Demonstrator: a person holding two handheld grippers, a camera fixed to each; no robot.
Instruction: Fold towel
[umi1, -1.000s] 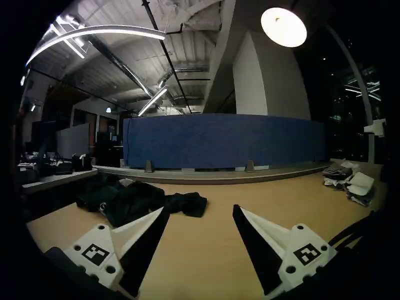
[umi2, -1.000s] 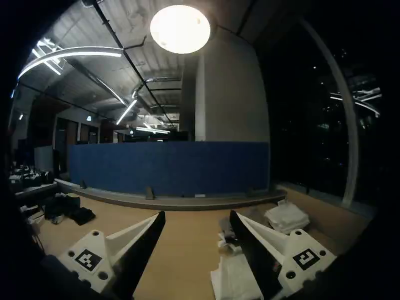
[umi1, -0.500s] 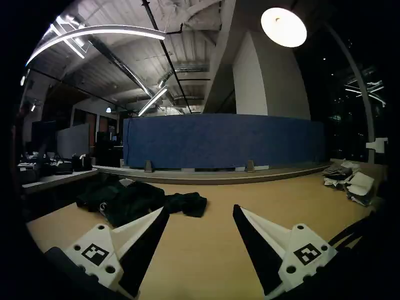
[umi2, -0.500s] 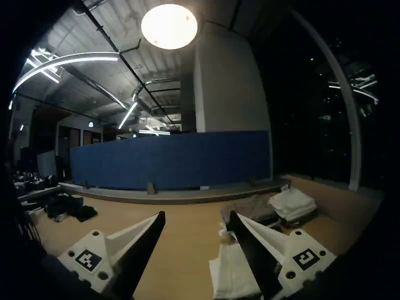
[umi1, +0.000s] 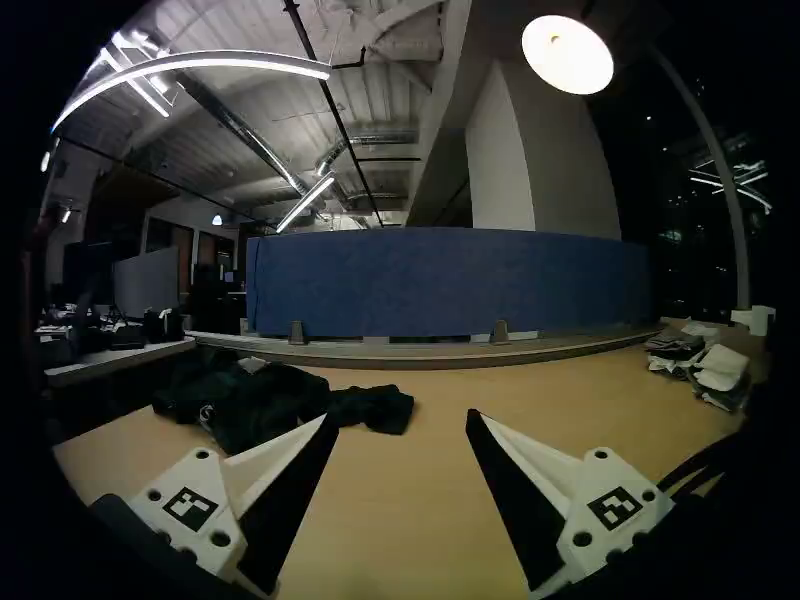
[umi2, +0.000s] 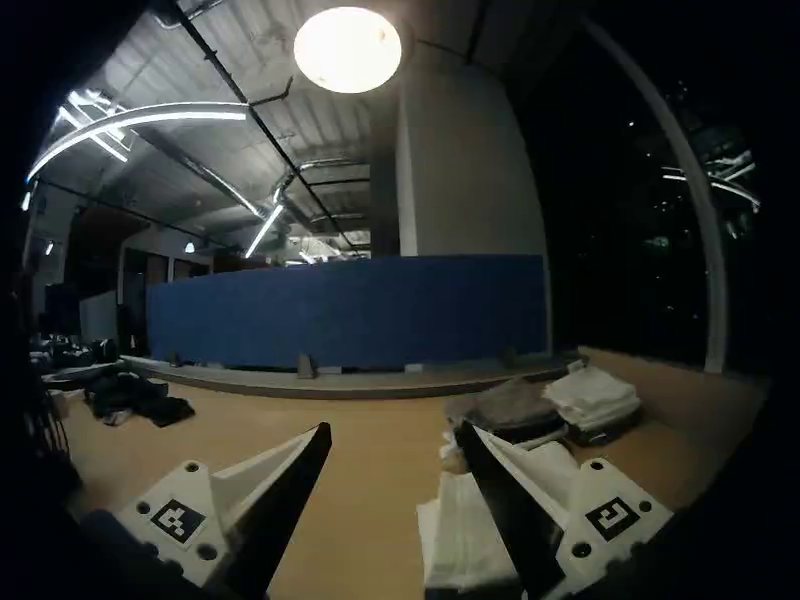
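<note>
- Two claws gape wide, holding nothing: we see the left claw (umi1: 400, 415) and the right claw (umi2: 392, 425) both pointing toward the blue partition (umi1: 440, 280) across the wooden worktop (umi1: 420, 500).
- We find a white towel (umi2: 455, 530) lying on the worktop, nearer us than the partition, beside the right claw's right finger.
- Dark clothes (umi1: 260, 395) lie heaped before the partition's left end.
</note>
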